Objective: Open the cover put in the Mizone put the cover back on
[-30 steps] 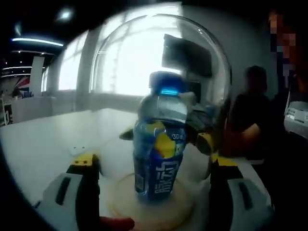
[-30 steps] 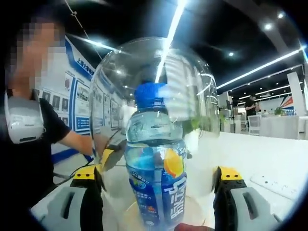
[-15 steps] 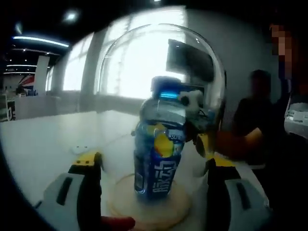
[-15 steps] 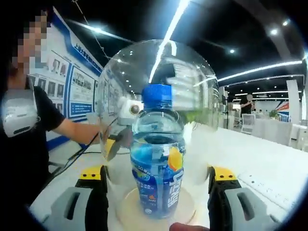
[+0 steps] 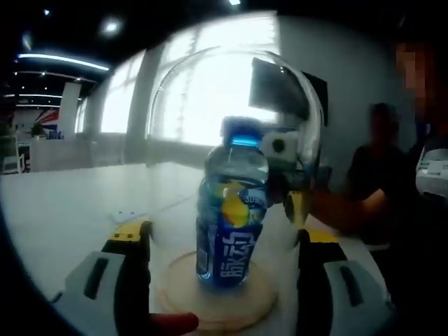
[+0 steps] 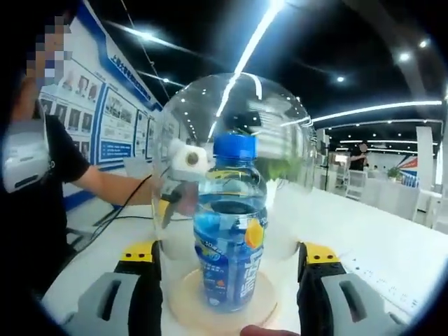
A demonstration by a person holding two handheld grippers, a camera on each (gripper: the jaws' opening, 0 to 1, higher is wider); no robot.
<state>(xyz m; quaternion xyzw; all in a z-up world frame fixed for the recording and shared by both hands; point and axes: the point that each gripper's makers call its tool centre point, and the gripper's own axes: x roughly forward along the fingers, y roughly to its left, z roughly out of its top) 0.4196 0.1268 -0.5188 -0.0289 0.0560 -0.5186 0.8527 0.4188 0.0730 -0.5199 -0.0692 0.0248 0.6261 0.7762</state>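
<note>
Backlit window glare, soft focus in left gripper view; ceiling strip lights (image 6: 255,42) streak the curved, fisheye-bent right gripper view

Bottle (image 5: 231,217) label text blurred behind glass cover (image 5: 210,105); right tongs (image 5: 294,203) smeared through dome.

**Both grippers spread wide, facing each other**

In the left gripper view, the left gripper (image 5: 222,280) points forward with its yellow-tipped jaws spread wide apart, nothing clamped between them. In the right gripper view, the right gripper (image 6: 229,283) stands likewise, jaws parted and level. Each gripper appears in the other's view, seen blurred from the far side. The person's bare forearm (image 6: 115,189) reaches inward from a dark short sleeve.
</note>
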